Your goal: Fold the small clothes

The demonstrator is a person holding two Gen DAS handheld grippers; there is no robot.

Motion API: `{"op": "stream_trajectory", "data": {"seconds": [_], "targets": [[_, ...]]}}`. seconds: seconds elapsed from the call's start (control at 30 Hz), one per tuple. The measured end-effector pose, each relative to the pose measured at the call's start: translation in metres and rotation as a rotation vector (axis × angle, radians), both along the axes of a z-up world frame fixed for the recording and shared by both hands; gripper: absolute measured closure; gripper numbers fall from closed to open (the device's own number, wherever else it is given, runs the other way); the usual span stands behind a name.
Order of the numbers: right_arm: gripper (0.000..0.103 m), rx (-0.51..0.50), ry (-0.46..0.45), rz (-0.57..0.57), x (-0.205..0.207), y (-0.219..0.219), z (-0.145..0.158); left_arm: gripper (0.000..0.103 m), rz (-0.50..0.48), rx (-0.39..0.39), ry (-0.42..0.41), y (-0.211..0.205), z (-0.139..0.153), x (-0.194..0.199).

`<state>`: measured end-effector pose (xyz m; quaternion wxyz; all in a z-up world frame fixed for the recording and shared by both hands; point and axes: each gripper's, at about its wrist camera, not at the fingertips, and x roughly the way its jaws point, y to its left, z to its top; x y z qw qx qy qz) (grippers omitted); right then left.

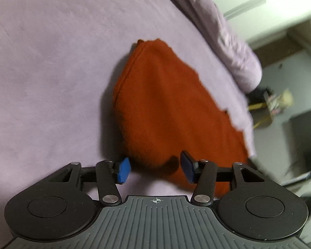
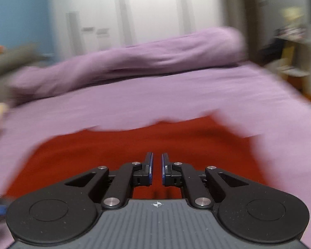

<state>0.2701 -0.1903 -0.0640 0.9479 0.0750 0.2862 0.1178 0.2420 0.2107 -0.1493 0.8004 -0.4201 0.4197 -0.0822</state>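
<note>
A small rust-orange garment (image 1: pixel 165 108) lies folded on the lilac bed sheet (image 1: pixel 51 72). My left gripper (image 1: pixel 155 169) is open, its blue pads (image 1: pixel 123 170) on either side of the garment's near edge, holding nothing. In the blurred right wrist view the same garment (image 2: pixel 134 145) spreads across the sheet (image 2: pixel 176 95) under my right gripper (image 2: pixel 157 169). Its fingers stand close together with a narrow gap and nothing between them.
A rolled lilac duvet (image 1: pixel 234 41) lies along the far side of the bed and also shows in the right wrist view (image 2: pixel 145 56). The bed edge (image 1: pixel 248 124) drops to a floor with clutter (image 1: pixel 275 101). White wardrobe doors (image 2: pixel 134 10) stand behind.
</note>
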Motion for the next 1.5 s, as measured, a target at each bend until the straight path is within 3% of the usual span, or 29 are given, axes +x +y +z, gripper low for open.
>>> {"op": "stream_trajectory", "data": {"seconds": [0.07, 0.13, 0.23, 0.3, 0.5, 0.63, 0.67, 0.7, 0.8, 0.87, 0.97, 1.07, 1.27, 1.37, 1.5], "targets": [[0.097, 0.082, 0.028, 0.117, -0.007, 0.034, -0.006, 0.060, 0.044, -0.090, -0.002, 0.003, -0.008, 0.012], [0.097, 0.112, 0.067, 0.179, -0.012, 0.066, -0.015, 0.068, 0.079, -0.130, -0.009, 0.005, -0.014, 0.021], [0.098, 0.123, 0.082, 0.199, -0.013, 0.098, -0.025, 0.071, 0.123, -0.170, -0.020, 0.007, -0.018, 0.028], [0.100, 0.076, 0.103, 0.185, -0.011, 0.113, -0.036, 0.073, 0.146, -0.189, -0.031, 0.010, -0.019, 0.031], [0.101, -0.055, 0.060, 0.204, -0.019, 0.127, -0.037, 0.079, 0.179, -0.195, -0.027, 0.012, -0.024, 0.039], [0.101, -0.012, 0.012, 0.172, -0.031, 0.122, -0.028, 0.081, 0.184, -0.162, -0.038, 0.012, -0.021, 0.034], [0.101, -0.018, 0.035, 0.167, -0.029, 0.121, -0.033, 0.081, 0.182, -0.149, -0.035, 0.011, -0.020, 0.034], [0.101, -0.030, 0.078, 0.171, -0.027, 0.123, -0.040, 0.082, 0.181, -0.132, -0.034, 0.010, -0.018, 0.033], [0.101, -0.032, 0.097, 0.211, -0.023, 0.119, -0.038, 0.082, 0.172, -0.082, -0.046, 0.008, -0.008, 0.031], [0.101, 0.041, 0.121, 0.207, -0.020, 0.106, -0.028, 0.083, 0.158, -0.033, -0.053, 0.005, 0.003, 0.033], [0.100, 0.088, 0.052, 0.151, -0.031, 0.078, -0.015, 0.083, 0.115, 0.099, -0.086, -0.010, 0.026, 0.035], [0.100, 0.103, 0.011, 0.086, -0.042, 0.048, -0.008, 0.083, 0.054, 0.282, -0.147, -0.039, 0.058, 0.036], [0.099, 0.175, 0.033, -0.070, -0.057, -0.016, -0.008, 0.084, -0.161, 0.522, -0.355, -0.132, 0.111, 0.033], [0.099, 0.187, 0.039, -0.133, -0.063, -0.039, -0.006, 0.084, -0.256, 0.579, -0.389, -0.182, 0.109, 0.037], [0.099, 0.193, 0.054, -0.178, -0.067, -0.057, -0.005, 0.082, -0.348, 0.603, -0.318, -0.231, 0.077, 0.049]]}}
